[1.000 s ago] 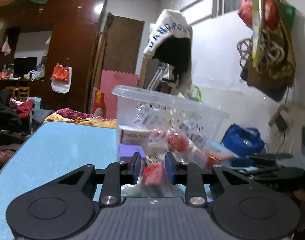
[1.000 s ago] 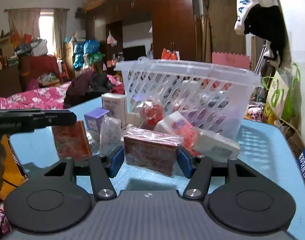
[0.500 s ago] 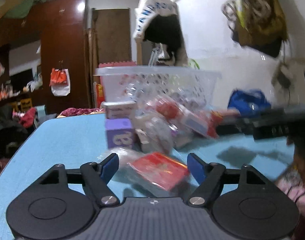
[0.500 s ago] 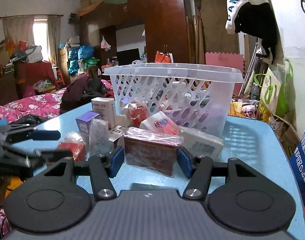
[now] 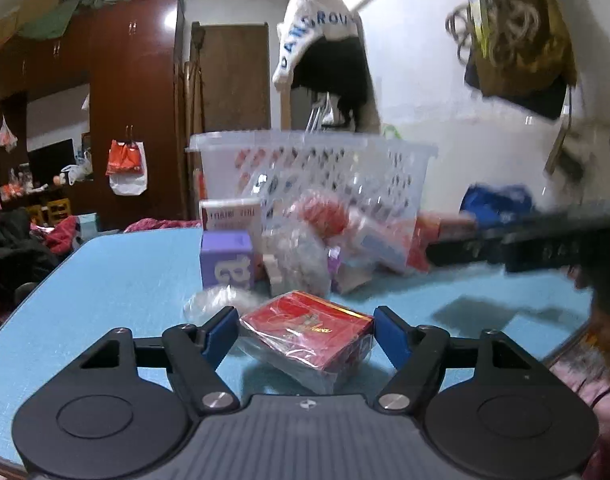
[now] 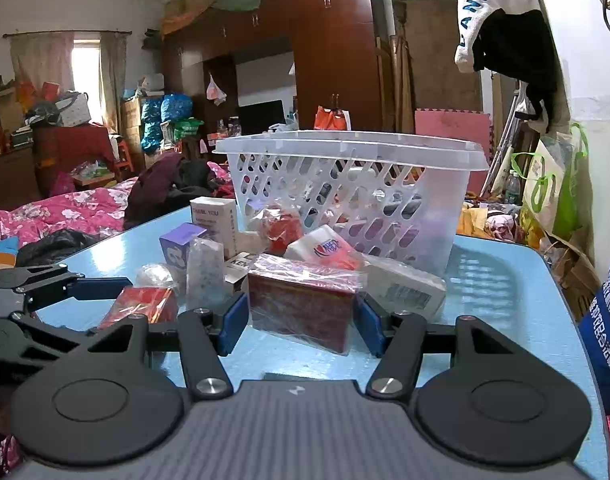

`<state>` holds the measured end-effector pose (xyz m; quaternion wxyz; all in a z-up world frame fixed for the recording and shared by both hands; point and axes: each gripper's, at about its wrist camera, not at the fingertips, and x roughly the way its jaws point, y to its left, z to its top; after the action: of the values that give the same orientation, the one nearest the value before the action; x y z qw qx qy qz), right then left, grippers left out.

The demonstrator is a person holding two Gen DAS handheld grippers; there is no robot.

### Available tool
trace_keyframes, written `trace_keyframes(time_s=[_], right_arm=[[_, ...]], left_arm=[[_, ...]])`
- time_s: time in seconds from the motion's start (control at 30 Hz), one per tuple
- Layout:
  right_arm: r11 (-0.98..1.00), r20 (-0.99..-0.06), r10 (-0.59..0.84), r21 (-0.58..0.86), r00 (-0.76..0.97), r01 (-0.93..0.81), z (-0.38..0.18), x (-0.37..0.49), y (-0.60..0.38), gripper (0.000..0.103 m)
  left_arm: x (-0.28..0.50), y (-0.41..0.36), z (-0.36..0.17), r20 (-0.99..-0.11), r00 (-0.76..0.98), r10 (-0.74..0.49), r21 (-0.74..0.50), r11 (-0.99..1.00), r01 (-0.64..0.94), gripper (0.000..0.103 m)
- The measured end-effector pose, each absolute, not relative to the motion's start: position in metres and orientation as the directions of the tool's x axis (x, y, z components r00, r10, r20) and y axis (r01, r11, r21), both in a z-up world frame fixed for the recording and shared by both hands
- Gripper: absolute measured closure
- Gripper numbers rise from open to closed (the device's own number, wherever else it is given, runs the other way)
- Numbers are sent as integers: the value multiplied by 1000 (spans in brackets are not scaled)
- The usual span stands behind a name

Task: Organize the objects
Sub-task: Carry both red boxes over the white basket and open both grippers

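Two tools low over the blue tabletop (image 6: 501, 280), each straddling a wrapped box.

The left tool (image 5: 307, 330), tipped slightly downward, is closing around the bright red box (image 5: 309, 332), pads not touching. The right tool (image 6: 301, 322), likewise tilted, grips the dark red box (image 6: 301, 308); white basket (image 6: 357, 184) straight ahead.

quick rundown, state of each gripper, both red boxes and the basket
left gripper: jaws closing, not yet touching
small red box: lying flat on table, between left jaws
right gripper: shut on dark red box
dark red box: plastic-wrapped, gripped
basket: upright, lidless
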<state>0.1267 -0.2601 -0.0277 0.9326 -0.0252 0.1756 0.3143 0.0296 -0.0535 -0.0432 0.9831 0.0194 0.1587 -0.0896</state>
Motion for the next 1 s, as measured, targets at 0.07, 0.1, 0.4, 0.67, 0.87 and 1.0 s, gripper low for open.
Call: trace_keyframes(time_s=[0.07, 0.1, 0.4, 0.67, 0.87, 1.0], right_arm=[[802, -338, 579, 71, 742, -593, -27, 127, -262, 41], [802, -335, 580, 75, 742, -593, -26, 127, -263, 41], [798, -257, 594, 68, 762, -599, 8, 135, -270, 41], [830, -222, 547, 20, 807, -557, 73, 186, -259, 41], [860, -263, 494, 7, 829, -510, 79, 237, -241, 41], [856, -298, 498, 18, 814, -517, 69, 249, -237, 41]], left_arm=[[24, -52, -36, -275, 947, -164, 15, 985, 174, 26], [21, -51, -32, -256, 952, -165, 15, 985, 175, 26], [48, -35, 25, -162, 964, -210, -67, 977, 202, 26], [131, -39, 89, -169, 955, -242, -121, 967, 224, 26], [207, -48, 92, -286, 940, -189, -148, 977, 151, 26], [223, -44, 83, -319, 934, -163, -157, 980, 118, 26]])
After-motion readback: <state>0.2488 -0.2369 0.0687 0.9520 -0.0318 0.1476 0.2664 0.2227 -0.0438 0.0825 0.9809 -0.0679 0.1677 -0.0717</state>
